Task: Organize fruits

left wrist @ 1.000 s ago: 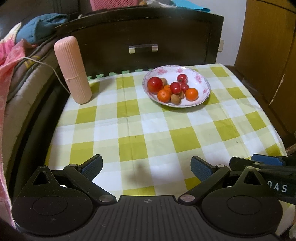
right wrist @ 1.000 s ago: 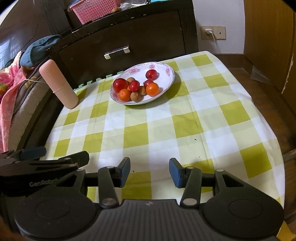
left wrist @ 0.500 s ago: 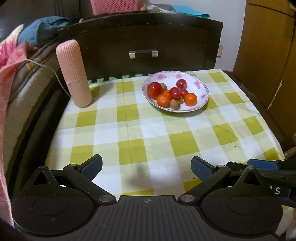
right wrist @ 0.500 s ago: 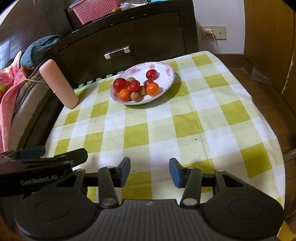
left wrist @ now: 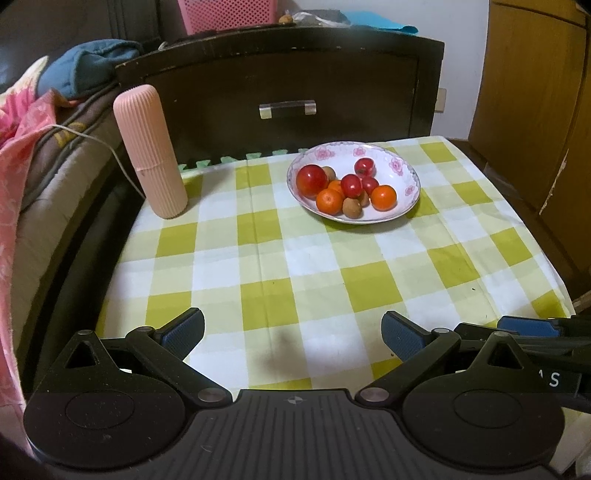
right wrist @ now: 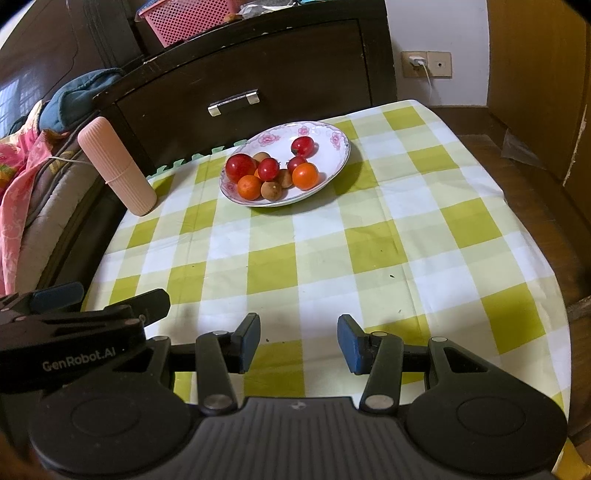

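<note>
— Where are the fruits?
— All in the plate (left wrist: 410, 173), a white dish with a pink floral rim, at the far side of the counter (left wrist: 317, 258) on its checked cloth. Contents: one large red fruit (left wrist: 311, 180), three smaller red ones, two oranges (left wrist: 329, 201), several small brown fruits (left wrist: 351, 207).
— Other containers?
— A ribbed pink tube case (left wrist: 149, 147) stands upright near the far-left corner, well apart from the plate. A pink basket (right wrist: 184, 18) sits atop the dark cabinet (left wrist: 295, 81) behind.
— Grippers?
— The left gripper (left wrist: 291, 334) is spread wide, holding nothing. The right gripper (right wrist: 297, 341) is released, narrower, nothing between its fingers. Both are at the near edge.
</note>
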The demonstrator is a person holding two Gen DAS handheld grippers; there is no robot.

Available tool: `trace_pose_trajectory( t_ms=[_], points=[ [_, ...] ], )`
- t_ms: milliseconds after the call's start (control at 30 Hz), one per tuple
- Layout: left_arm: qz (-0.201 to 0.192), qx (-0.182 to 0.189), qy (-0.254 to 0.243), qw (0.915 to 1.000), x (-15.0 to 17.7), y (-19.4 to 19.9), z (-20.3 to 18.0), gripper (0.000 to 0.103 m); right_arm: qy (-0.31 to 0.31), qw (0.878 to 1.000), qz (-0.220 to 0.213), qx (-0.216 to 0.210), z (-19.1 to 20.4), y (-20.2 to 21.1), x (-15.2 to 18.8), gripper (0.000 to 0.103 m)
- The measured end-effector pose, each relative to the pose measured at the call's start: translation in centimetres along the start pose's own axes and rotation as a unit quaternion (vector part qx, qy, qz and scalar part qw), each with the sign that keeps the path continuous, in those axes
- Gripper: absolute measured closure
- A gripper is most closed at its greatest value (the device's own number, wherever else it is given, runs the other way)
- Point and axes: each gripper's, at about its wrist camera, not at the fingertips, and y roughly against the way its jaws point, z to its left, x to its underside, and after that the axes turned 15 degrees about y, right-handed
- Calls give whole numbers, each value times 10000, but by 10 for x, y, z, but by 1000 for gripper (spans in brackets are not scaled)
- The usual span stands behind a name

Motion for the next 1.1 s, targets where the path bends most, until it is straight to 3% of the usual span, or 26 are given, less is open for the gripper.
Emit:
trace_pose_trajectory(
  t_ms=[1100],
  points=[
    [21, -35, -57, 10000, 2, -2, -1, 0, -8, 9999, 116, 59, 0, -5, 2, 59]
  ],
)
